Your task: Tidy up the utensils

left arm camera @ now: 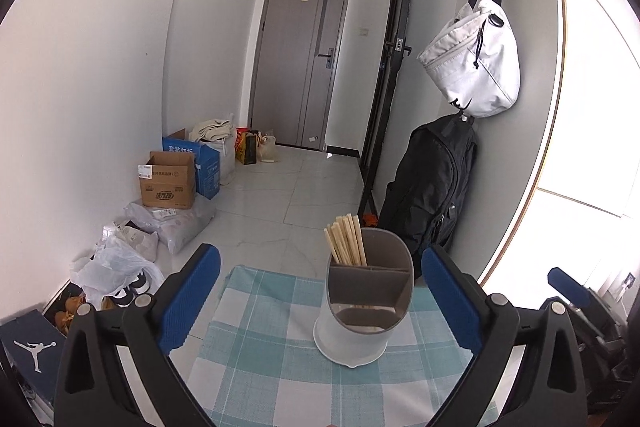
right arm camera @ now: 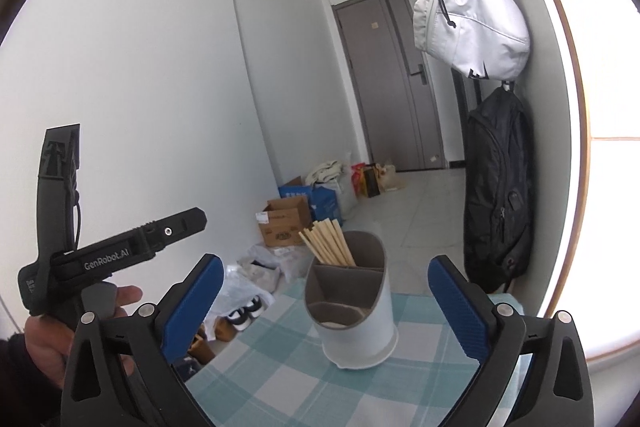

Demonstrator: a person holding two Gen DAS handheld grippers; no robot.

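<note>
A white utensil holder [left arm camera: 356, 331] with a grey divided insert stands on a teal checked tablecloth [left arm camera: 260, 359]. Several wooden chopsticks [left arm camera: 346, 241] stand in its far compartment; the other compartments look empty. My left gripper [left arm camera: 320, 301] is open and empty, its blue pads either side of the holder, short of it. In the right wrist view the same holder [right arm camera: 354, 323] and chopsticks [right arm camera: 328, 243] sit between the open, empty right gripper [right arm camera: 326, 307] pads. The left gripper's body [right arm camera: 108, 251] shows at the left of that view, held by a hand.
The table's far edge drops to a tiled floor. Cardboard boxes [left arm camera: 170, 181], bags and shoes [left arm camera: 132, 285] line the left wall. A black backpack [left arm camera: 432, 187] and a white bag [left arm camera: 476, 67] hang on the right wall. A grey door [left arm camera: 298, 59] is at the far end.
</note>
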